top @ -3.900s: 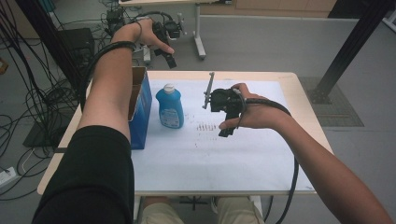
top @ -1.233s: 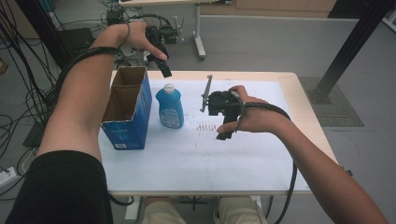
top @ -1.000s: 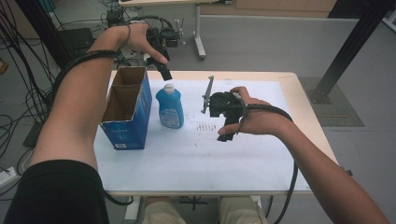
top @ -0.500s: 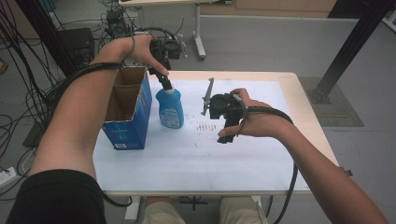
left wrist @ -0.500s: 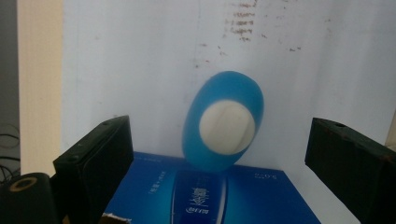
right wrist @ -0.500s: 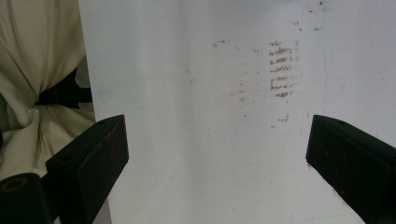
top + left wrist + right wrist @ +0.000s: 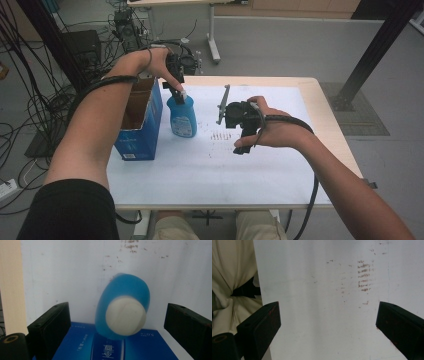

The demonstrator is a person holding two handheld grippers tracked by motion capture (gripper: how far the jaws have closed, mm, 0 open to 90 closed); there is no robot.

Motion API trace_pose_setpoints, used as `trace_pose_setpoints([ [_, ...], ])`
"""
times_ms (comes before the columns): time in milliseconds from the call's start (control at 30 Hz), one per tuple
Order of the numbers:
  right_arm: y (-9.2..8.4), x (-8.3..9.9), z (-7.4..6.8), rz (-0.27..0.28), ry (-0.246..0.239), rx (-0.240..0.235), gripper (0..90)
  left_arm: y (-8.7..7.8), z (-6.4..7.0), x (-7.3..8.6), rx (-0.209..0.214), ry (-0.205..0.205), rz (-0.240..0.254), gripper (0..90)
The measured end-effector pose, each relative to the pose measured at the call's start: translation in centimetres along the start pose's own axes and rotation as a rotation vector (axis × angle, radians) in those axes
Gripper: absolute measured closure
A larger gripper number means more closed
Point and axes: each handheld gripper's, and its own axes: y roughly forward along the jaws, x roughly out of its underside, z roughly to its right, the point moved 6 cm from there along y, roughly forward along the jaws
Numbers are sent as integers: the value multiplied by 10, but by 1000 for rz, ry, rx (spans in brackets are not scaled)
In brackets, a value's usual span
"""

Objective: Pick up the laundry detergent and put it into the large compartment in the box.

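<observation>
While I hold both tools over the table, the scene reads like this:

Bottle: the blue bottle (image 7: 182, 116) stands upright on the white sheet, just beside the box, its white cap (image 7: 125, 315) on.
Left gripper: my left gripper (image 7: 176, 85) hangs right over the bottle's cap; in the left gripper view the jaws stand wide apart either side of the cap, gripping nothing.
Right gripper: my right gripper (image 7: 239, 116) hovers over the middle of the sheet, well apart from the bottle; its jaws are spread wide with nothing between them.
Box: the blue cardboard box (image 7: 141, 125) stands at the table's left edge, top open; I cannot tell what its brown inside holds.
Surface: a white sheet (image 7: 240, 170) covers most of the wooden table (image 7: 327, 120), marked with small rows of brownish smudges (image 7: 364, 275) near the middle.
Room: grey floor beyond, black cables (image 7: 35, 100) trailing at the left, a white desk leg (image 7: 213, 35) farther back.
</observation>
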Motion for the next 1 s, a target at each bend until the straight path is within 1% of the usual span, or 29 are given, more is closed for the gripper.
trace_pose_setpoints([
  [100,2,1,0,1,7,-3,57,9,0,-3,10,11,-14,74],
  [133,2,1,0,1,7,-3,57,9,0,-3,10,11,-14,74],
  [167,2,1,1,1,8,-4,57,14,-1,-4,15,12,-19,72],
  [233,3,2,1,2,8,-3,57,19,-1,-4,20,9,-23,70],
  [300,3,2,1,-3,20,-10,57,23,-1,-4,24,12,-22,70],
  [367,5,2,2,0,10,-8,57,26,-1,-5,25,16,-25,70],
  [467,7,2,3,-7,14,-11,57,31,0,-5,27,20,-31,69],
  [567,8,2,4,-7,13,-11,56,33,0,-6,22,24,-33,68],
  [667,10,2,6,-5,14,-16,56,34,1,-8,18,38,-35,67],
  [833,12,2,7,-4,13,-20,56,39,1,-9,27,44,-41,70],
  [1000,14,2,7,-3,15,-23,56,42,3,-8,28,63,-46,75],
])
